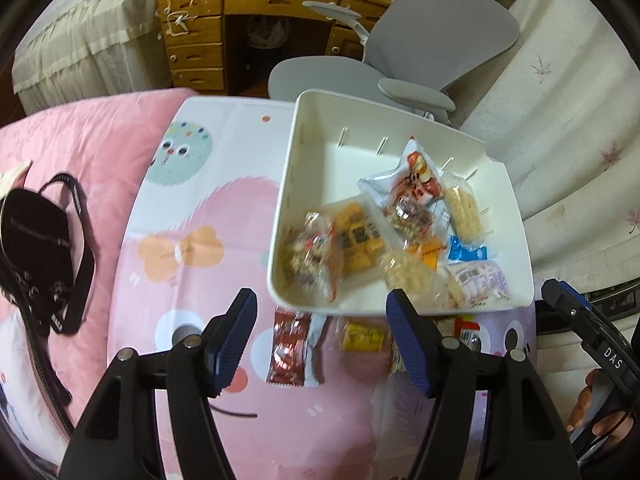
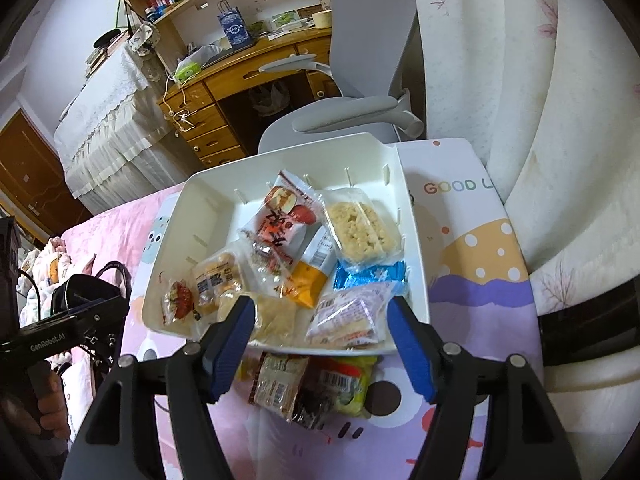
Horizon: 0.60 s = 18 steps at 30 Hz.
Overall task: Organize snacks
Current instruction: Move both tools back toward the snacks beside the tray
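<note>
A white plastic bin (image 1: pixel 304 152) (image 2: pixel 208 200) sits on a patterned mat and holds several snack packets: a red-and-white one (image 2: pixel 286 216), a rice crispy bar (image 2: pixel 362 226), a blue one (image 2: pixel 370 274). Loose packets lie on the mat in front of the bin: a red one (image 1: pixel 288 346) and a yellow one (image 1: pixel 362 336) in the left wrist view, a brown one (image 2: pixel 278 382) and a yellow-green one (image 2: pixel 348 384) in the right wrist view. My left gripper (image 1: pixel 322 320) is open and empty above the loose packets. My right gripper (image 2: pixel 320 326) is open and empty over the bin's near rim.
The mat (image 1: pixel 224 168) lies on a pink bed cover (image 1: pixel 80 136). A black camera with strap (image 1: pixel 36 248) lies at the left. A grey office chair (image 1: pixel 420 52) and a wooden desk (image 1: pixel 200 32) stand behind. A white curtain (image 2: pixel 540 120) hangs at the right.
</note>
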### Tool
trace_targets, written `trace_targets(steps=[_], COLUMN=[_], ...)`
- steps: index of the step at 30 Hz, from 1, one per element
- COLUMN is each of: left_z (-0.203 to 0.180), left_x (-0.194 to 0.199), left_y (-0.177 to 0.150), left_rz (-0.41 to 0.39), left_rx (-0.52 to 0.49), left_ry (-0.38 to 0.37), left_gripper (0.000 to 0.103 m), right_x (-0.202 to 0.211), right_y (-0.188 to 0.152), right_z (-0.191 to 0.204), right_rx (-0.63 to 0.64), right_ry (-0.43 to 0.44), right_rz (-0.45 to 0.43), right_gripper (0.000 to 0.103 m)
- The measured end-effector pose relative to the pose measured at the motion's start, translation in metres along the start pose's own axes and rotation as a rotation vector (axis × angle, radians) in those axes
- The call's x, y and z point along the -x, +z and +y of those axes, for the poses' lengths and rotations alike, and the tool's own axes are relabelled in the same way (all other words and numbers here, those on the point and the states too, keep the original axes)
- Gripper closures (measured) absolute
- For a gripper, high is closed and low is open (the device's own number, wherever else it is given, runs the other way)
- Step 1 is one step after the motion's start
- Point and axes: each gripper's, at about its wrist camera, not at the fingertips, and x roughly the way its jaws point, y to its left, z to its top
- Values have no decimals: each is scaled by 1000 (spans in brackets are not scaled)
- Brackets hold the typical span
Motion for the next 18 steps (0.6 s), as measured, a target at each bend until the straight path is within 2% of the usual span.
trace_targets(steps=[11, 18], left_z=[32, 37], left_x=[-16, -39], left_y=[-40, -52], left_rz=[51, 76], left_rx=[67, 76], left_ry=[4, -19], left_gripper=[37, 37], right_x=[-8, -22], right_y=[-35, -55], right_z=[9, 15], right_rx=[14, 11], right_ry=[6, 17], right_rz=[58, 98], right_gripper=[35, 35])
